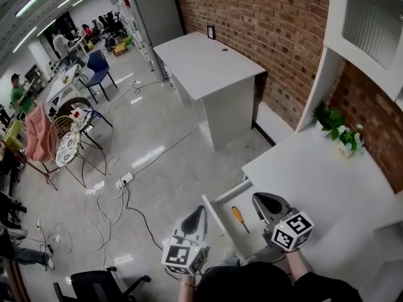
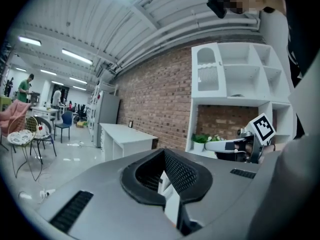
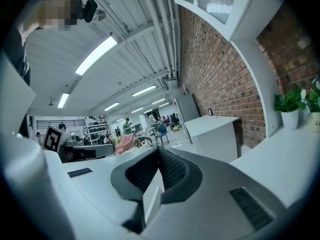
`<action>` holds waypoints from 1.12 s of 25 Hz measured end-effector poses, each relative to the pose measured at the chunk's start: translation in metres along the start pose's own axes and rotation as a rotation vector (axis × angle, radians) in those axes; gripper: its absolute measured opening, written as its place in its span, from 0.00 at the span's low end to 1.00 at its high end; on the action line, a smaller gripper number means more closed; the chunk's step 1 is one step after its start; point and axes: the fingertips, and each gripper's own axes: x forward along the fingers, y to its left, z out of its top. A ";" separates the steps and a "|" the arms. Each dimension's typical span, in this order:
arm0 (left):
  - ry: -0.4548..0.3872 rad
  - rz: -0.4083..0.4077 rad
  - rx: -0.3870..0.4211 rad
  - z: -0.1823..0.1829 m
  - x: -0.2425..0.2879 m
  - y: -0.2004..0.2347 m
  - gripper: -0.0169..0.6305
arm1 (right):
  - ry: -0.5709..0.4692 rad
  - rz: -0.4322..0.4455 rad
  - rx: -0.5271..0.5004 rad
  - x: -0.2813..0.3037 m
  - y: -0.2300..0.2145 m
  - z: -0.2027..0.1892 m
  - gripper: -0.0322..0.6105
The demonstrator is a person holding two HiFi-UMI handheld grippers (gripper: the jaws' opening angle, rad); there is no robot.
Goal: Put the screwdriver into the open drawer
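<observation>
Screwdriver (image 1: 238, 218) lies inside the open drawer (image 1: 221, 200), its orange handle farther from the person than its shaft; nothing else shows in there. By that, the placing looks done. The left gripper (image 1: 200, 211) hangs just outside the drawer's front panel and the right gripper (image 1: 258, 199) over its far side. Both claws are pressed together on nothing, probably held clear so the drawer can slide into the white desk (image 1: 315, 168).
</observation>
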 end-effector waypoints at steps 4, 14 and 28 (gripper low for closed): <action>-0.031 0.004 0.042 0.017 -0.004 0.000 0.04 | -0.046 -0.015 -0.045 -0.011 -0.004 0.019 0.07; -0.079 0.041 0.067 0.040 -0.020 0.000 0.04 | -0.108 -0.056 -0.095 -0.034 -0.011 0.044 0.07; -0.098 0.107 0.073 0.050 -0.030 0.005 0.04 | -0.133 -0.098 -0.127 -0.052 -0.021 0.052 0.07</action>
